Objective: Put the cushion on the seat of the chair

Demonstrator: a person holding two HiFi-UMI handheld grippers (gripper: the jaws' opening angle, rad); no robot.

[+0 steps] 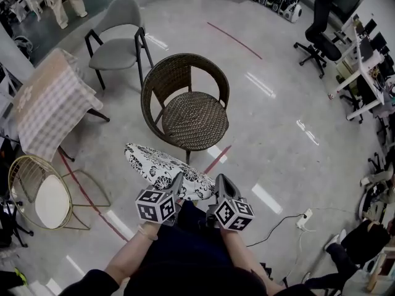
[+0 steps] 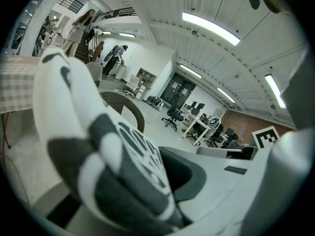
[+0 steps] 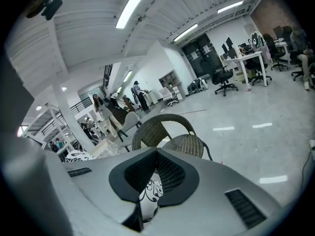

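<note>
Floral cushion [image 1: 162, 164] in air, near edge pinched by both claws: left gripper [image 1: 177, 180] clamped tight on it, right gripper [image 1: 220, 182] likewise nipping fabric. Wicker chair [image 1: 185, 61] just ahead, seat [image 1: 194, 119] bare. Pickup done; carry over seat, lowering and release left.

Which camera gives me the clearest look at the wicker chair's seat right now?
Head view: the wicker chair's seat shows from above, bare. Right gripper view catches the seat edge-on beyond the jaws. Left gripper view shows only the backrest; the cushion blocks the rest.
</note>
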